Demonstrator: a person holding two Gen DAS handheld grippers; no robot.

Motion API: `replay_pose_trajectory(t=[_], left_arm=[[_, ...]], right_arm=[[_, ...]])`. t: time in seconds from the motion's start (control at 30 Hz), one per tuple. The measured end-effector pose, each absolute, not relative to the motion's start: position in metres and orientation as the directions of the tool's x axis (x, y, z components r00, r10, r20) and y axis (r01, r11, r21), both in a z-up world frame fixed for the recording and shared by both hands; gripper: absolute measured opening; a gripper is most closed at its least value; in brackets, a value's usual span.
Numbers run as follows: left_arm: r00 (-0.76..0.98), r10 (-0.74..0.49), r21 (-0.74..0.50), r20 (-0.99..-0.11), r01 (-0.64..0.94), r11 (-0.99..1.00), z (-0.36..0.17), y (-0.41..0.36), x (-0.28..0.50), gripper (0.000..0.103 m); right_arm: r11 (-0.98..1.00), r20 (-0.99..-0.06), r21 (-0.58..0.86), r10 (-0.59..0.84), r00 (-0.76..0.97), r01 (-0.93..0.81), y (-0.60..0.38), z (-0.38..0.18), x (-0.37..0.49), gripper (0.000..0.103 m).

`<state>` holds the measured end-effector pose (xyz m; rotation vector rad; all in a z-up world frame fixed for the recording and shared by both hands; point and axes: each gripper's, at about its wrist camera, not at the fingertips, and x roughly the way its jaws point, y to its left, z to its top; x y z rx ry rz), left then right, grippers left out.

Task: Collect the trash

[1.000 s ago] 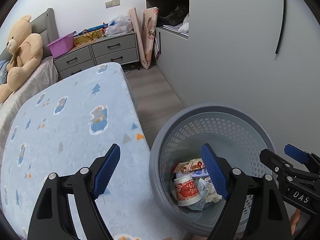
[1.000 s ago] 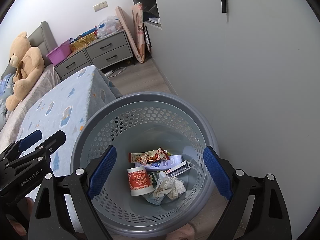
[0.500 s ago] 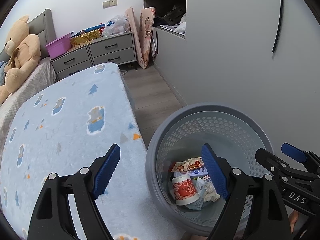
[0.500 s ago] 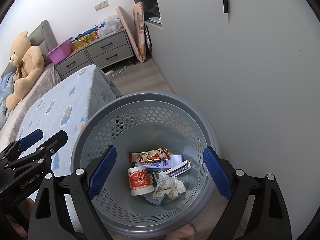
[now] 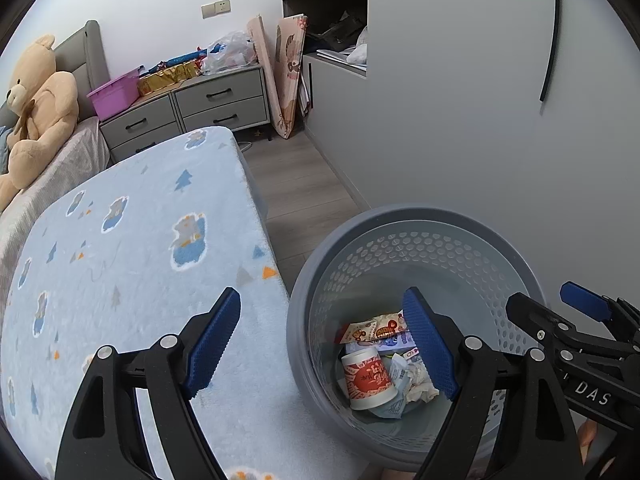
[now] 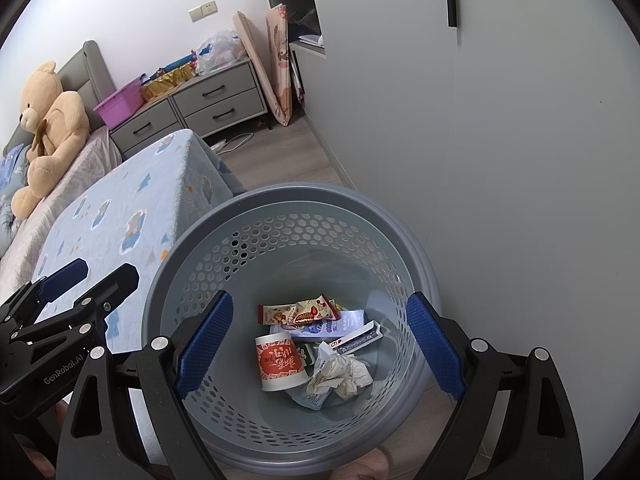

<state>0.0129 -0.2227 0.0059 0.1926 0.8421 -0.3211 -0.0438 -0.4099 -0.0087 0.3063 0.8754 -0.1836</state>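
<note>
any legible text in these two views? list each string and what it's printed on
"GenRobot.AI": on the body of the left gripper, seen from the right wrist view.
"DAS": on the body of the right gripper, seen from the left wrist view; cut off by a finger in front.
Paper cup in the basket: red label with large characters, not readable.
Snack wrapper and blue-white packet: print too small to read.

There was one grey basket [image 6: 208, 248], holding one paper cup [image 6: 280, 362], one snack wrapper [image 6: 298, 313] and one crumpled tissue [image 6: 346, 372]. One teddy bear [image 6: 48, 120] sat on one bed [image 6: 132, 216].
</note>
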Motion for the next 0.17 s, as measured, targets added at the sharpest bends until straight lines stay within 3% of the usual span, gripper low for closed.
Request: replay_pose_trajectory(t=[0.17], left_arm=[[0.623, -0.202, 0.041, -0.756, 0.353, 0.935, 0.006, -0.2227, 0.0128, 0.08]], right_arm=[[0.941, -0.777, 0.188, -0.033, 0.629, 0.282, -0.4094, -0.0085, -0.0438, 0.087]])
